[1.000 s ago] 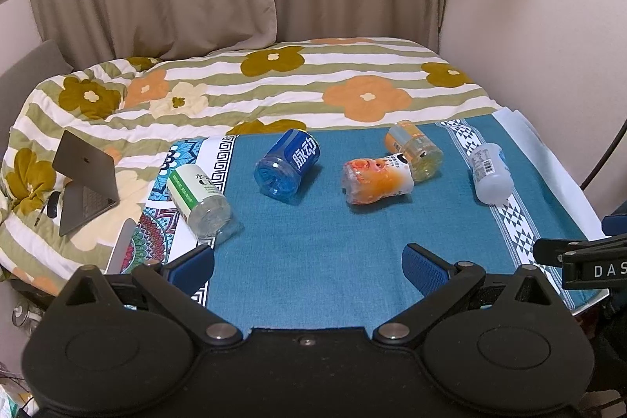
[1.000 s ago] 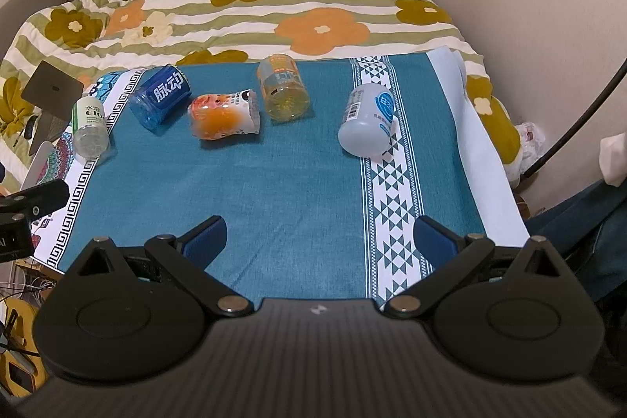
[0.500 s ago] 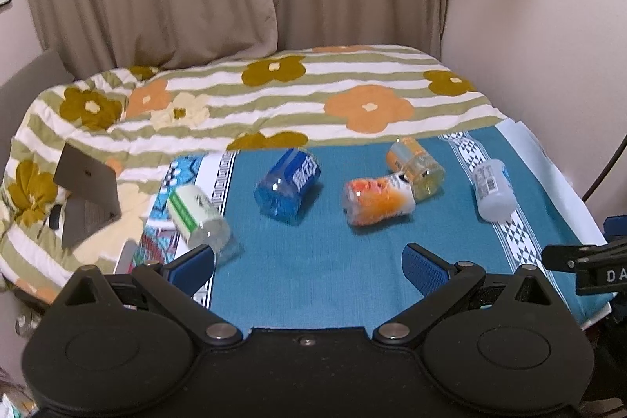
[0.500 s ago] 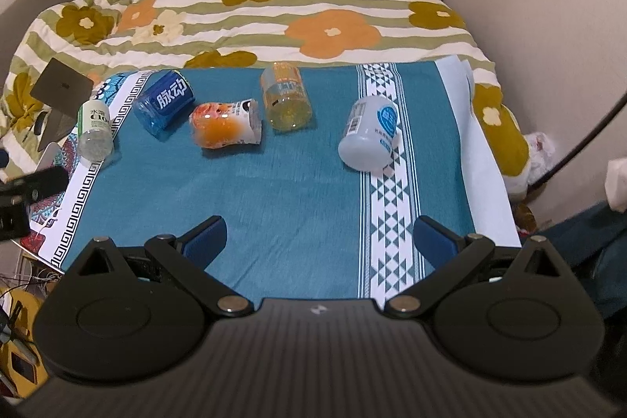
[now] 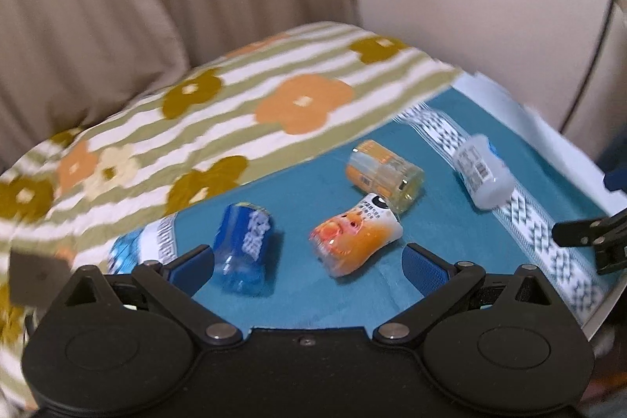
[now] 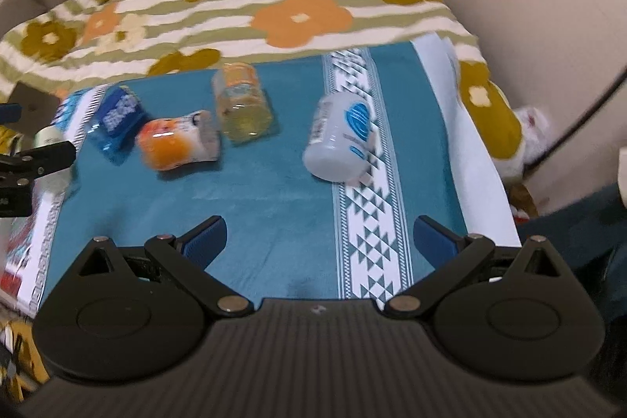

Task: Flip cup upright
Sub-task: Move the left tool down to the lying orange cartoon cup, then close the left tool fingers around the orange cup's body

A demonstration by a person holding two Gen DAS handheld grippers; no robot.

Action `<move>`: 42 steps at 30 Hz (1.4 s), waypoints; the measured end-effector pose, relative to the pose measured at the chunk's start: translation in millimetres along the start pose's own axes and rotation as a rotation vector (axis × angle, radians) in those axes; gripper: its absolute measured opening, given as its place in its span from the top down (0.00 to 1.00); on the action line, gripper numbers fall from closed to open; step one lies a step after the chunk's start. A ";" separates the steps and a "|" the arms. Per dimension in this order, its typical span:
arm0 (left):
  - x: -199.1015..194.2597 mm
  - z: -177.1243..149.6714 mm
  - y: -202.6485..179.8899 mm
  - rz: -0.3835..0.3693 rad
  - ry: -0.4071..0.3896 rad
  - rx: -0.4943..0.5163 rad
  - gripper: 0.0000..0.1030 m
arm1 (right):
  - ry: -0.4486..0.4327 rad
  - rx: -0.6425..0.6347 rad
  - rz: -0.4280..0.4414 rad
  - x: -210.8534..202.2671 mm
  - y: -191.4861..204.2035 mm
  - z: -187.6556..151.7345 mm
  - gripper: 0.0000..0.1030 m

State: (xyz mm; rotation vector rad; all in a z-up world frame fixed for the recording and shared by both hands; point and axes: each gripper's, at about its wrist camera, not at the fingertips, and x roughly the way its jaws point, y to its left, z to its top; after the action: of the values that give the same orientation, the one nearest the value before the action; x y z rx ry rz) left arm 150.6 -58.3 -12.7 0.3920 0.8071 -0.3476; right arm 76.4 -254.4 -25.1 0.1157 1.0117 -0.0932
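Several cups lie on their sides on a teal cloth [image 5: 298, 304] [image 6: 266, 198]. A blue cup [image 5: 243, 247] [image 6: 115, 116], an orange-printed cup [image 5: 354, 236] [image 6: 176, 143], a clear yellow cup [image 5: 386, 175] [image 6: 243, 104] and a white cup [image 5: 484, 173] [image 6: 341, 140] show in both views. My left gripper [image 5: 307, 263] is open and empty, just short of the blue and orange cups. My right gripper [image 6: 319, 234] is open and empty, short of the white cup.
A flowered striped blanket [image 5: 235, 104] [image 6: 274, 2] lies behind the cloth, with curtains and a wall beyond. The cloth's right edge [image 6: 482, 151] drops off toward a cable and clutter. The other gripper's tip shows at the edge of each view [image 5: 584, 234] [image 6: 39, 159].
Both grippers have moved forward toward the cups, which look larger and blurred. The left view has swung right, losing the green-labelled cup. Both jaws stay open.
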 end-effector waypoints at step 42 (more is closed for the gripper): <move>151.8 14.5 -19.5 -0.359 0.241 0.500 0.35 | 0.218 0.340 -0.115 87.4 12.9 -4.1 0.00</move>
State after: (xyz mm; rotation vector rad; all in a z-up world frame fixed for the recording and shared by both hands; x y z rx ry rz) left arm 248.7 -104.9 -121.6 0.7687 1.0275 -0.8573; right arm 120.8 -243.1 -100.8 0.3842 1.2132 -0.3646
